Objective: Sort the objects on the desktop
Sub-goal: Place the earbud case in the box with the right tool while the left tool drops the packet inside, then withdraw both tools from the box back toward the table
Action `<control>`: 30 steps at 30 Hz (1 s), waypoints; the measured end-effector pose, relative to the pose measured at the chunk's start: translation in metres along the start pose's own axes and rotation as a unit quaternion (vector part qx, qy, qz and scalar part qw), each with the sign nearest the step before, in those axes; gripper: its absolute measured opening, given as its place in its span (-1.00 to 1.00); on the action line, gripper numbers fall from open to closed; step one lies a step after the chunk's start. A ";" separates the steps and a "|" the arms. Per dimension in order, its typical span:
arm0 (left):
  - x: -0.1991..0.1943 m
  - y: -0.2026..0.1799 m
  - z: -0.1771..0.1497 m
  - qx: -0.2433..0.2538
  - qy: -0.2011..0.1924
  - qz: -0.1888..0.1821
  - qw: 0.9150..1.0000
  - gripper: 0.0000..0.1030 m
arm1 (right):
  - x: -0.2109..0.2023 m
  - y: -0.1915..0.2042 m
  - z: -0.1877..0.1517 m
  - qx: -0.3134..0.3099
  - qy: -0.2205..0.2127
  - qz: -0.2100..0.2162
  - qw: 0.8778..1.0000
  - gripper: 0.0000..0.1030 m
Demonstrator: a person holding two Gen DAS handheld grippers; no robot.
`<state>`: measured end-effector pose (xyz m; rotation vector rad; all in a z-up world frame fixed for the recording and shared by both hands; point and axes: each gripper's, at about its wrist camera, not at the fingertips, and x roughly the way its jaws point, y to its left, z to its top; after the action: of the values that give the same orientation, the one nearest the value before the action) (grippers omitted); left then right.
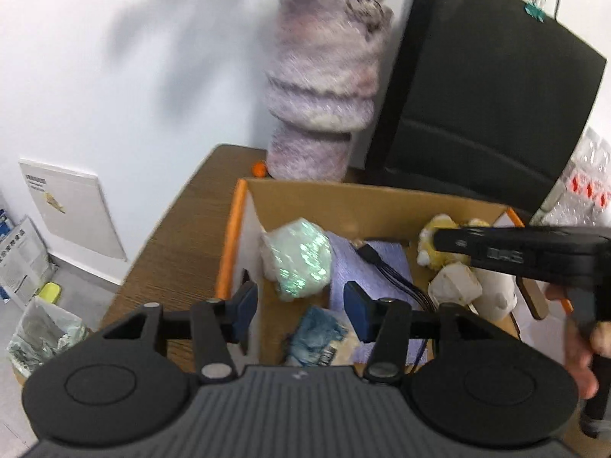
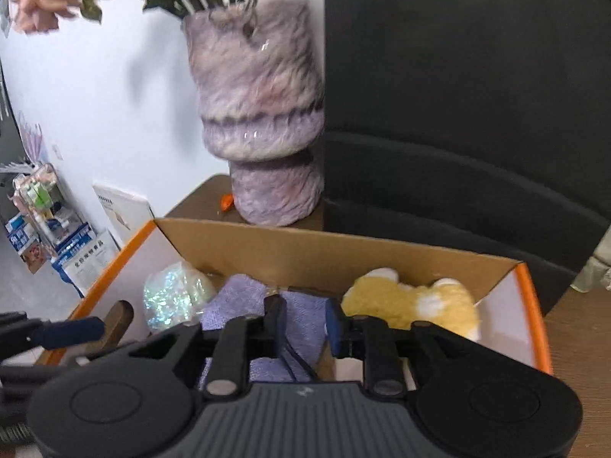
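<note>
Both grippers hang over an open cardboard box (image 1: 343, 206) on the wooden table (image 1: 179, 236). The left gripper (image 1: 299, 311) has its fingers parted, nothing between them — an iridescent bundle (image 1: 298, 255) lies at their twelve o'clock, a blue crumpled packet (image 1: 317, 334) just below. The right gripper (image 2: 305, 324) stands narrowly open and empty above a lilac cloth (image 2: 267, 305), with a yellow plush toy (image 2: 412, 305) at two o'clock. A furry vase (image 2: 263, 114) stands behind the box.
</note>
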<state>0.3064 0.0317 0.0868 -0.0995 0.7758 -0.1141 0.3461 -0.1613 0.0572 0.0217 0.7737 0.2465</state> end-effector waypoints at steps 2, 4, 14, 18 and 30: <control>-0.009 0.003 0.003 -0.010 -0.002 0.005 1.000 0.01 | -0.014 -0.006 0.000 0.008 -0.005 0.003 1.000 -0.42; -0.019 0.004 0.004 -0.018 -0.004 0.004 1.000 0.02 | -0.028 -0.008 0.001 0.007 -0.006 -0.002 1.000 -0.32; -0.088 -0.017 -0.024 0.003 -0.030 0.015 0.999 0.54 | -0.115 -0.002 -0.021 -0.032 -0.010 -0.053 0.998 0.35; -0.118 -0.023 -0.046 0.001 -0.048 0.014 0.999 0.92 | -0.154 -0.003 -0.040 -0.025 -0.025 -0.056 0.998 0.52; -0.199 -0.027 -0.162 0.009 -0.141 0.028 0.990 1.00 | -0.223 0.009 -0.134 0.004 -0.079 -0.044 0.996 0.70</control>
<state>0.0498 0.0246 0.1128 -0.0741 0.4949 -0.0514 0.0979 -0.2130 0.1158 0.0138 0.6167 0.1561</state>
